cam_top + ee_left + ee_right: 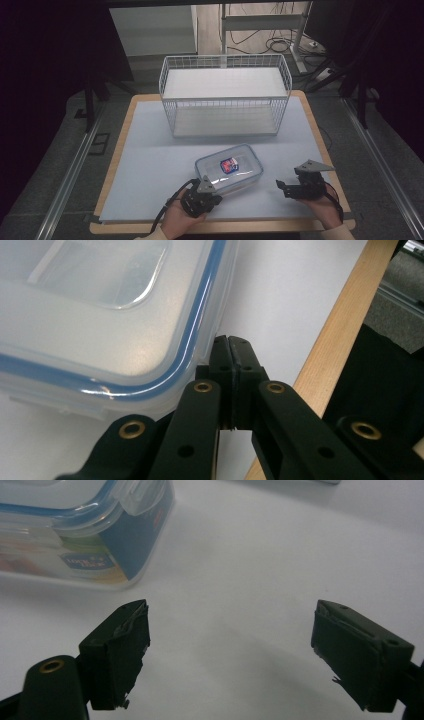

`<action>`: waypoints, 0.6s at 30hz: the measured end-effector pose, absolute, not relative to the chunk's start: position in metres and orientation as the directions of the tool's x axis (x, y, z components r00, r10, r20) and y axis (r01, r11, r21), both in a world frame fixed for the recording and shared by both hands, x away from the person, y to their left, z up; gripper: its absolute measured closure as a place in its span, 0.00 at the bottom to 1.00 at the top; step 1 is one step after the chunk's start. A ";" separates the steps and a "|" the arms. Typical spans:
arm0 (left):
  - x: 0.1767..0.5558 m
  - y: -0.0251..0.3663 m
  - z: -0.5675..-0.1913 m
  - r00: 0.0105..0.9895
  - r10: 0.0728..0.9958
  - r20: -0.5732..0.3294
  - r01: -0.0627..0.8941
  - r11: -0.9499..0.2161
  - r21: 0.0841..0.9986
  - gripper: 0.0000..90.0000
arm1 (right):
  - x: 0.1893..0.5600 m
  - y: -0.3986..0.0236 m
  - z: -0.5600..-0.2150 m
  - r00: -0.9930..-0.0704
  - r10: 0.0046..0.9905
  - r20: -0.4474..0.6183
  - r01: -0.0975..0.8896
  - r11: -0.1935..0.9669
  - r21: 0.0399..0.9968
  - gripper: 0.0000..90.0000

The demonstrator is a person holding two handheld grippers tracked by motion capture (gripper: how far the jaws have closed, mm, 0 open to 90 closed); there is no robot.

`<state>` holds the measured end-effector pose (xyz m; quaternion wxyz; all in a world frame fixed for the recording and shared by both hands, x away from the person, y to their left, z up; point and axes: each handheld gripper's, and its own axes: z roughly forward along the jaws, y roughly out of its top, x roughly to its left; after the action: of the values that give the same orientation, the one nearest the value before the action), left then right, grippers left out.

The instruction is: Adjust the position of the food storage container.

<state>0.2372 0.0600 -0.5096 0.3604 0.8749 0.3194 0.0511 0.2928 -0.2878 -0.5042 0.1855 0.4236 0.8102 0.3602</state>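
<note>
At the table's near edge, the clear lidded container (pixel 229 168) sits in front of the wire basket (pixel 225 95).
The left gripper (pixel 229 342), jaws together, seemingly nudges its corner; the right gripper (pixel 230 630) waits apart, next needing a grasp.

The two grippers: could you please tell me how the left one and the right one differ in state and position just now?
The left gripper has its jaws shut together with nothing between them, while the right gripper holds its jaws wide open over bare table. The left gripper sits right against a corner of the clear plastic container, whereas the right gripper stays apart from it, off to its side. Both are black, hand-held, and low over the white mat.
</note>
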 end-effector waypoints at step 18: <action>0.269 0.097 -0.514 0.704 0.685 -0.189 0.606 -0.440 0.663 1.00 | 0.293 -0.285 -0.506 -0.585 0.811 -0.007 0.548 0.402 0.734 0.17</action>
<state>0.2692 0.0969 -0.5143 0.3674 0.8468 0.3810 0.0534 0.2927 -0.2847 -0.5059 0.1852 0.4161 0.8165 0.3548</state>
